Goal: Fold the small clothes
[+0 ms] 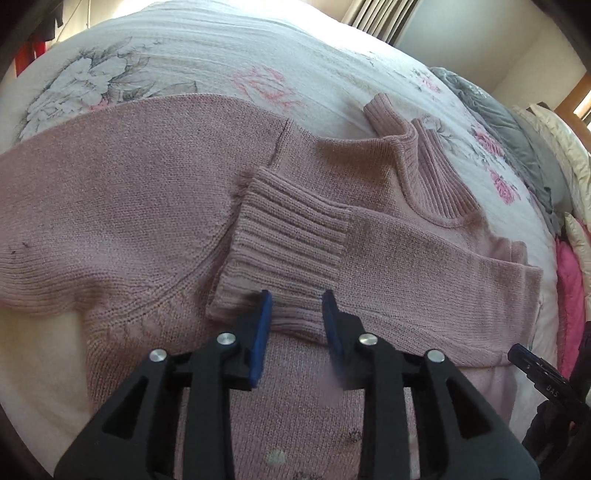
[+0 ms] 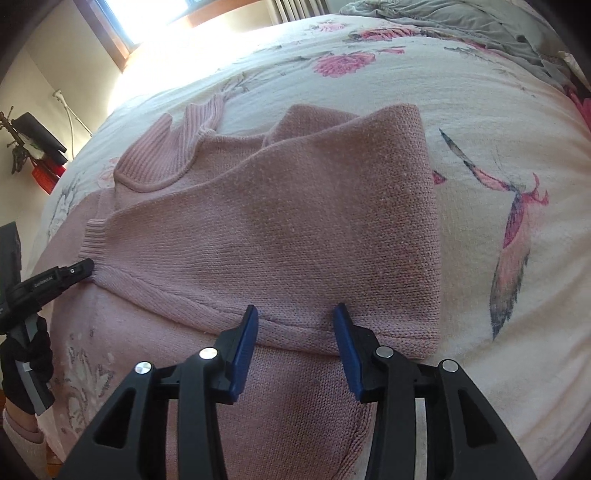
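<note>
A pink knit sweater (image 1: 122, 206) lies flat on a floral bedspread (image 1: 207, 62), its ribbed collar (image 1: 424, 166) pointing away. One sleeve is folded across the chest, with its ribbed cuff (image 1: 284, 254) in the middle. My left gripper (image 1: 296, 300) is open, and the cuff's near edge lies between its blue pads (image 1: 263, 325). In the right wrist view the folded sleeve (image 2: 295, 229) spans the sweater body. My right gripper (image 2: 296, 311) is open over the sleeve's lower seam, holding nothing. The left gripper (image 2: 79, 270) shows at the cuff (image 2: 94, 240).
A grey blanket (image 1: 517, 133) and pale and pink bedding (image 1: 570, 295) are piled along the bed's far side. A bright window (image 2: 155, 18) and a wall rack (image 2: 33, 147) stand beyond the bed. A gloved hand (image 2: 26, 362) holds the left tool.
</note>
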A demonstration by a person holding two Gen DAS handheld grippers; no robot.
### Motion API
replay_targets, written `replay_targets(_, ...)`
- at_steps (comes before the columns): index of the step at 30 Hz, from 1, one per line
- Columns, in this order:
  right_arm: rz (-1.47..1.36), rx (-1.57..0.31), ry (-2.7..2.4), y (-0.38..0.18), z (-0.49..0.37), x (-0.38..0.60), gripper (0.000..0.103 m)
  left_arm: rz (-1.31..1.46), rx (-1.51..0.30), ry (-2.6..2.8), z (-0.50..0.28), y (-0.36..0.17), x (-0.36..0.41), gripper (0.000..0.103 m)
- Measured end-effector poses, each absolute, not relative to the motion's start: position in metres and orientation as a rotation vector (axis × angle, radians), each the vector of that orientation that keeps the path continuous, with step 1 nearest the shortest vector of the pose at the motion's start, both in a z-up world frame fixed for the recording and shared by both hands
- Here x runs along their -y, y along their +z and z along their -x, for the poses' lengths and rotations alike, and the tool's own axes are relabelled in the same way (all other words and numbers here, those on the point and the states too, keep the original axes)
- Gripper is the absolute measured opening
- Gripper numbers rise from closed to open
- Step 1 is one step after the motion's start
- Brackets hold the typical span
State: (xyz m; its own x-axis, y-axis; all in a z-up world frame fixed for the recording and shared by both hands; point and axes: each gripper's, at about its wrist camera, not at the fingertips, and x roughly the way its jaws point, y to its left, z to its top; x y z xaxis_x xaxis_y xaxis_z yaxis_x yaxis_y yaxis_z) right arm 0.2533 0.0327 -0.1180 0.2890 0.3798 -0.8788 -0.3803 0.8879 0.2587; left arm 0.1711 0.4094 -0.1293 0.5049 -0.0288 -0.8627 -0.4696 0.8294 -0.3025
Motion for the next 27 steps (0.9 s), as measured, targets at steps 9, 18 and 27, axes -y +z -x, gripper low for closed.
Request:
replay_targets(9, 0.135, -1.094, 0.646, -0.086, -0.209, -0.092, 0.065, 0.598, -0.92, 0.454, -0.053, -0.099, -0.51, 0.087)
replay_targets(18, 0.165, -1.127, 0.627, -0.105, -0.217, -0.125, 0.065, 0.943, -0.71, 0.592, 0.042, -0.104, -0.63, 0.08)
replay_targets(27, 0.173, -1.152, 0.587, -0.12, -0.229, -0.123, 0.065, 1.044, -0.572, 0.693, 0.072, -0.108, -0.694, 0.072)
